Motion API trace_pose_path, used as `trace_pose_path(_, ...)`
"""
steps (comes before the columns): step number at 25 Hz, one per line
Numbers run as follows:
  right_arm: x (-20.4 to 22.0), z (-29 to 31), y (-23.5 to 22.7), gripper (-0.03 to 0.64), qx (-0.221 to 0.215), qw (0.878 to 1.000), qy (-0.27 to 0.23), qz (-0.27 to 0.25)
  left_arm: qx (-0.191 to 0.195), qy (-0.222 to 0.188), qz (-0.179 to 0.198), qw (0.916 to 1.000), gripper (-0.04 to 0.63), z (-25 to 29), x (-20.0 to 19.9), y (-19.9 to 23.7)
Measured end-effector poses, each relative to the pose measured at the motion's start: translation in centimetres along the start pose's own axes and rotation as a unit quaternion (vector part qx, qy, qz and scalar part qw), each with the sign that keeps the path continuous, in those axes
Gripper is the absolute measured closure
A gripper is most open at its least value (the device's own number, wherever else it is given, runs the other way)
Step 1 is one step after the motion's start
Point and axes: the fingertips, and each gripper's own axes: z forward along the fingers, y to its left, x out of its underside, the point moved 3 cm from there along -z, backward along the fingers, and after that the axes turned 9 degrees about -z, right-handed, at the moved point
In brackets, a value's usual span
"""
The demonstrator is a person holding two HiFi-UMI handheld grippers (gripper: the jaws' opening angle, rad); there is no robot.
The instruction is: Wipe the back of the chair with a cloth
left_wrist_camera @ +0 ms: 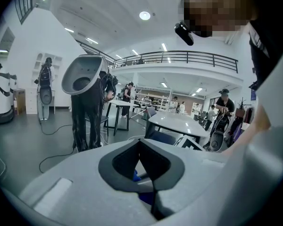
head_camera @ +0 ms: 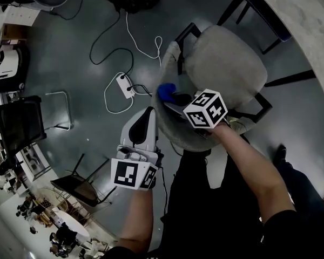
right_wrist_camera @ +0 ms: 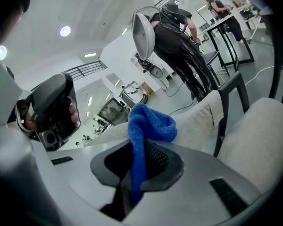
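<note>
Two forearms, cut off at the bottom edge of the head view, one gripper in each. Two grippers, two marker cubes.

Left gripper: sits just off the outer face of the chair back, near its rim; can't tell if it touches. In its own view the left gripper has its jaws pressed together with nothing between them. A scrap of blue shows past them, too small to tell what.

Right gripper: on the seat side of the chair back. Its tips are hidden under its marker cube in the head view. In its own view the right gripper is clamped narrow on the cloth, which bunches above the jaws right against the top of the chair back.

One cloth, blue, only a small lump showing at the chair-back rim; the rest is hidden by the gripper.

One grey padded chair on a black frame, legs mostly hidden under the seat. One counter beyond the chair seat, cut off by the frame corner. One power strip on the floor behind the chair back, with white cables looping away from it. One dark chair well apart from the grey chair, partly cut off and hard to make out.
</note>
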Motion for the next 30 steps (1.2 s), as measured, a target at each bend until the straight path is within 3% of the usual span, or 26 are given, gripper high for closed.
trace_pose_path(13,-1.8,-1.9,3.9,0.557,-0.023,0.999,-0.024,-0.004,0.025,-0.011,-0.007,0.9996,0.588,-0.3,-0.5,-1.8)
trace_pose_path(18,-1.9,-3.4,1.1,0.557,0.011,0.999,-0.049,0.006,0.029,-0.013,-0.003,0.9995,0.588,0.1,-0.5,-1.6)
trace_pose_path(24,1.0,-2.6,-3.6,0.557,0.054,0.998,-0.026,0.010,0.025,-0.010,0.005,0.9996,0.588,0.7,0.6,-0.4)
trace_pose_path(30,3.9,-1.1,-7.0,0.557,0.070,0.997,-0.002,0.021,0.027,-0.009,0.006,0.9996,0.588,1.7,1.5,0.1)
